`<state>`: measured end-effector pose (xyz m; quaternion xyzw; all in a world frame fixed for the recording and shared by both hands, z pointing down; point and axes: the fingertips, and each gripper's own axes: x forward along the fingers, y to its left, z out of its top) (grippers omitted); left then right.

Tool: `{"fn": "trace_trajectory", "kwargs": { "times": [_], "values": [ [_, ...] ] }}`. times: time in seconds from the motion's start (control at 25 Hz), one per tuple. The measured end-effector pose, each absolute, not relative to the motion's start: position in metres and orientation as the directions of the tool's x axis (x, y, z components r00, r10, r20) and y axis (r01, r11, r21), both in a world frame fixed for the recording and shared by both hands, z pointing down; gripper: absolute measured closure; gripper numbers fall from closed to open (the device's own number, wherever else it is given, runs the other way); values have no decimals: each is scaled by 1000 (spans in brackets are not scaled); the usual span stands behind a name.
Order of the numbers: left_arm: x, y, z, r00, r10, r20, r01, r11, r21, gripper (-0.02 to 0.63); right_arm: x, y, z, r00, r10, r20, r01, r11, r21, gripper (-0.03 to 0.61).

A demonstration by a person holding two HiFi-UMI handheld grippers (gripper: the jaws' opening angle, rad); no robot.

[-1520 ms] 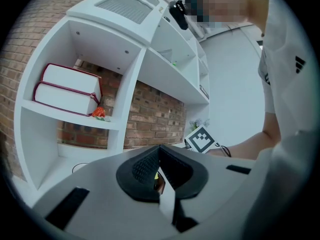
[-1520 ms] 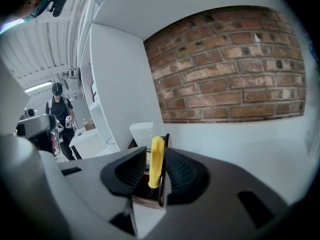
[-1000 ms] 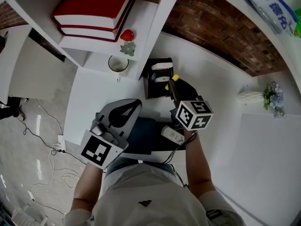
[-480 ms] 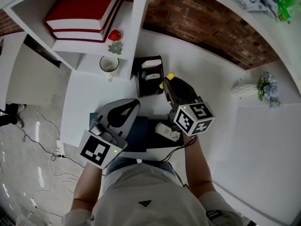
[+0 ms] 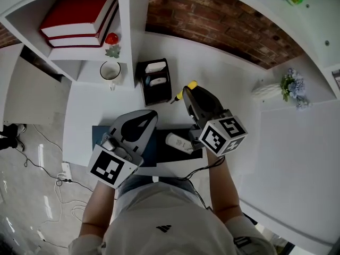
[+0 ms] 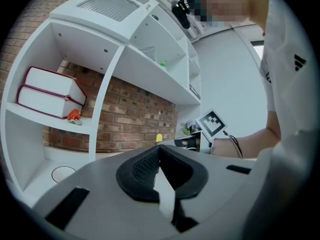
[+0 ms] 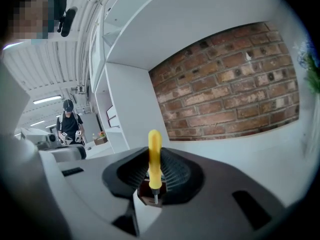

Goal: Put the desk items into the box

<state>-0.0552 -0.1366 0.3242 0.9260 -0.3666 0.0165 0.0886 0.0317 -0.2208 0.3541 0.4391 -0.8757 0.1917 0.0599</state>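
The black box (image 5: pixel 154 82) stands on the white desk by the shelf's upright, with two white items inside. My right gripper (image 5: pixel 187 95) hovers just right of the box, shut on a yellow-handled screwdriver (image 5: pixel 190 85). In the right gripper view the screwdriver (image 7: pixel 154 156) stands upright between the pads, its metal tip pointing back toward the camera. My left gripper (image 5: pixel 141 120) hangs over the dark mat (image 5: pixel 159 149), shut with nothing in it; its pads (image 6: pixel 159 170) meet. A white handheld device (image 5: pixel 178 143) lies on the mat under the right gripper.
A white mug (image 5: pixel 110 70) sits left of the box at the shelf's foot. Red books (image 5: pixel 79 12) and a strawberry ornament (image 5: pixel 111 38) rest on the shelf above. A small potted plant (image 5: pixel 289 85) stands at the far right. A brick wall (image 5: pixel 212 20) backs the desk.
My right gripper has lifted with the screwdriver still in it and now sits a little farther right of the box. The left gripper has drifted slightly over the mat.
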Motion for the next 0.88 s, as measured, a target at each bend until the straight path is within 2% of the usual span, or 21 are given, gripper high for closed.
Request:
{"fn": "trace_trajectory", "kwargs": {
  "times": [0.88],
  "values": [
    [22,-94,317,776,-625,84,-631,-763,141,603,87,-139,352,-648,-705,288,-761,585,-280,500]
  ]
}}
